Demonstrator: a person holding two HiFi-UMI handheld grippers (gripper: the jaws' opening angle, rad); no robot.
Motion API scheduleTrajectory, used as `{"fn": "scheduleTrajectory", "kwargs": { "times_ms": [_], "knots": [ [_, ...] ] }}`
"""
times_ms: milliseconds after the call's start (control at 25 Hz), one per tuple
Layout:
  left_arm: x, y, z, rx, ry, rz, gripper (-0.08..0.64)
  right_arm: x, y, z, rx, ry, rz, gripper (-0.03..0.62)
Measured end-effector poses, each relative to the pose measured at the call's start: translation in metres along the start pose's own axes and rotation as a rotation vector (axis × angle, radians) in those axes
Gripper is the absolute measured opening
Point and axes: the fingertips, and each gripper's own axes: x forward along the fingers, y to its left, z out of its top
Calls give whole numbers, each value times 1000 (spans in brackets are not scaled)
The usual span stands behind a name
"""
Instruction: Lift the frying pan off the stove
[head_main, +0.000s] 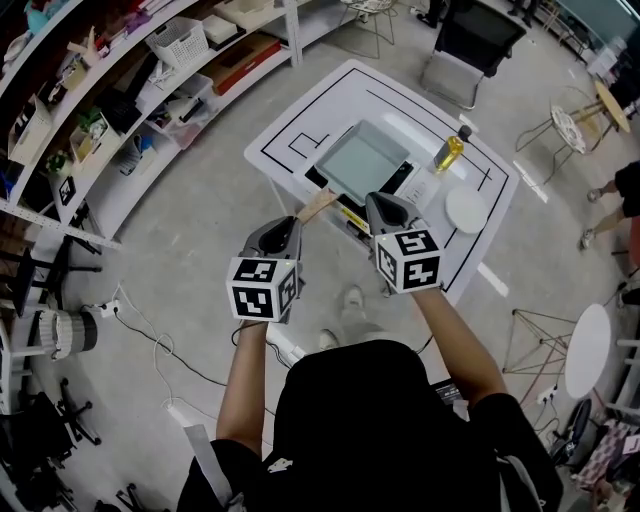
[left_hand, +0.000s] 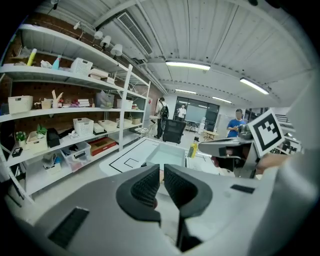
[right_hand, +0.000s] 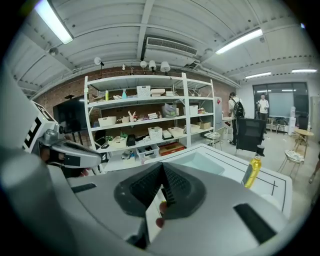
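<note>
**Reaching in: neither gripper has the handle yet**

The frying pan (head_main: 362, 160), square and pale inside, sits on the black stove (head_main: 397, 180) on the white desk (head_main: 330, 105). Its wooden handle (head_main: 318, 206) points toward the person. The left gripper (left_hand: 162, 171) hovers just short of that handle, jaws pressed together on nothing. The right gripper (right_hand: 162, 170), near the pan's front edge, is likewise closed and empty. An oil bottle (head_main: 450, 152) stands beyond the pan. The next move likely calls for parting one pair of jaws, lining them across the handle, clamping, then raising.
</note>
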Motion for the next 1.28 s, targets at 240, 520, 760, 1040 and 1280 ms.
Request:
{"fn": "scheduleTrajectory", "kwargs": {
  "times_ms": [240,520,760,1040,1280],
  "knots": [
    [31,9,1,12,60,-5,12,26,-17,5,5,13,13,2],
    [63,18,-4,59,146,-18,60,47,-36,6,17,31,15,2],
    [86,21,-12,85,216,-47,123,61,-48,4,25,51,17,2],
    [109,15,-33,117,335,-115,161,71,-60,-3,38,71,14,2],
    [126,12,-53,208,460,-153,186,76,-69,-8,50,88,8,2]
  ]
}}
